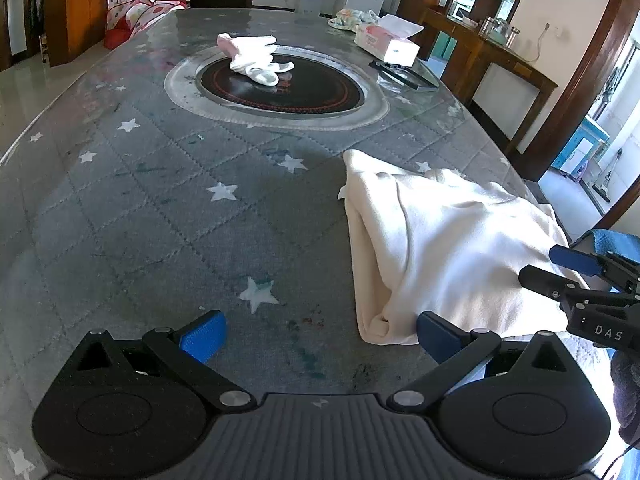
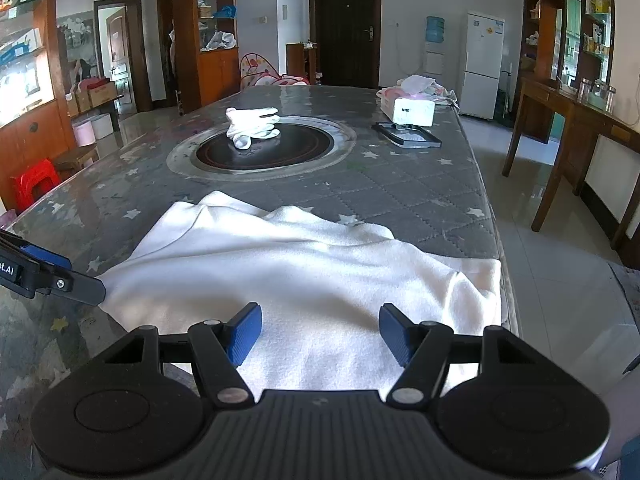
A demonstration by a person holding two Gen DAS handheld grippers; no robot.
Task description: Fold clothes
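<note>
The cream garment looks soft and floppy; grab its corner at 5 o'clock. The left gripper and right gripper are both wide and hold nothing.

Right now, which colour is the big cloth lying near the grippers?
Cream white, plain with no pattern. The cloth shows best in the right wrist view.
</note>
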